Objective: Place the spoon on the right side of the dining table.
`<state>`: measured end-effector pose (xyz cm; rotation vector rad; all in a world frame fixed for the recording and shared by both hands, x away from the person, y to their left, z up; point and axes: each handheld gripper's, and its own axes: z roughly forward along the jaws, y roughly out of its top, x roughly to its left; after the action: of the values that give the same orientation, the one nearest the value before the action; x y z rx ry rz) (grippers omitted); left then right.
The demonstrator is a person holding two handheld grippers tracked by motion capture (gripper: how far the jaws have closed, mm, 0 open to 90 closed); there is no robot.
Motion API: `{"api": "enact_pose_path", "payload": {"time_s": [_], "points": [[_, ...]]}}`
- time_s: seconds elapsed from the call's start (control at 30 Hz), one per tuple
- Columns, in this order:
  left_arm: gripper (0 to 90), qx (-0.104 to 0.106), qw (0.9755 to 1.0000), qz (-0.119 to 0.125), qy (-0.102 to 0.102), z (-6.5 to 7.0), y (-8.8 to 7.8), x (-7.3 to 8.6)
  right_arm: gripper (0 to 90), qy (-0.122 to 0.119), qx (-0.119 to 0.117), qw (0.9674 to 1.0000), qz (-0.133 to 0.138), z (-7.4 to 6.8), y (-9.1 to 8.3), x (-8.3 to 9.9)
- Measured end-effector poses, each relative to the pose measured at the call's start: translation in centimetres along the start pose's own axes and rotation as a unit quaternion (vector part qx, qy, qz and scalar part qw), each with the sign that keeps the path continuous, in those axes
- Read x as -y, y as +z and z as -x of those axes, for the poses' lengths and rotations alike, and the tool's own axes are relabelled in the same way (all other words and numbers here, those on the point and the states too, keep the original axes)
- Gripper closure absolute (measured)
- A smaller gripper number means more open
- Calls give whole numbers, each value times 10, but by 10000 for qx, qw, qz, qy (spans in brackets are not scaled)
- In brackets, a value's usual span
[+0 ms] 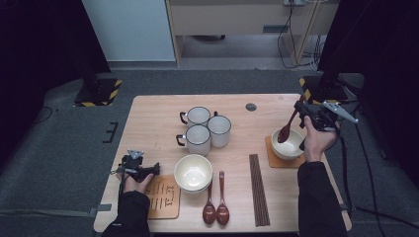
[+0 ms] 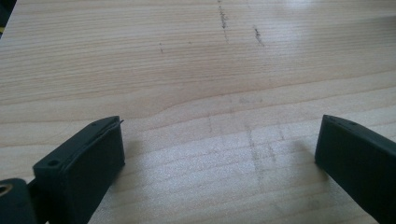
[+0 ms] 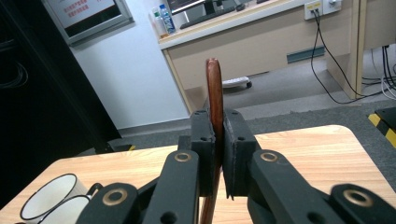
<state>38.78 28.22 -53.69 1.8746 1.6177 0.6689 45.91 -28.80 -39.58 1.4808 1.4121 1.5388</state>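
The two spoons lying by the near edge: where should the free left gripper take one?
Grip a spoon on its thin handle, coming from above, jaws across it. The handle points away from the person; the wide bowl end is harder to pinch. The left gripper is open.

Far-left part of the light wooden table [image 1: 148, 113] is bare: free passage from the left edge up to the three white enamel mugs with dark rims [image 1: 203, 129] clustered at centre.

Near-left: the left gripper [image 2: 219, 144], jaws wide apart, sits low over bare wood, just left of the cream ceramic bowl [image 1: 193, 172] and the engraved wooden coaster [image 1: 163, 197].

Near-centre lane is blocked by two dark red wooden spoons [image 1: 216, 207] and a bundle of dark brown chopsticks [image 1: 259, 187].

A narrow open strip runs between the mugs and the white bowl on the right coaster [image 1: 287, 145].
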Motion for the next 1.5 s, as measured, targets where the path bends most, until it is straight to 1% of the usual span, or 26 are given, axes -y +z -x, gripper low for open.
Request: {"api": "enact_pose_path", "payload": {"time_s": [0.37,0.57,0.8,1.13,1.5], "points": [[4,0,10000,-1,0,0,0,0,846,19,166,9998,-69,11,2,4],[4,0,10000,0,1,0,0,0,846,64,256,9995,-150,18,6,10],[4,0,10000,-1,1,0,0,0,845,4,352,9990,-257,22,11,16],[4,0,10000,-3,2,0,0,0,839,-96,437,9977,-504,23,18,27],[4,0,10000,-2,0,0,0,0,829,-169,384,9963,-750,20,20,34]]}}
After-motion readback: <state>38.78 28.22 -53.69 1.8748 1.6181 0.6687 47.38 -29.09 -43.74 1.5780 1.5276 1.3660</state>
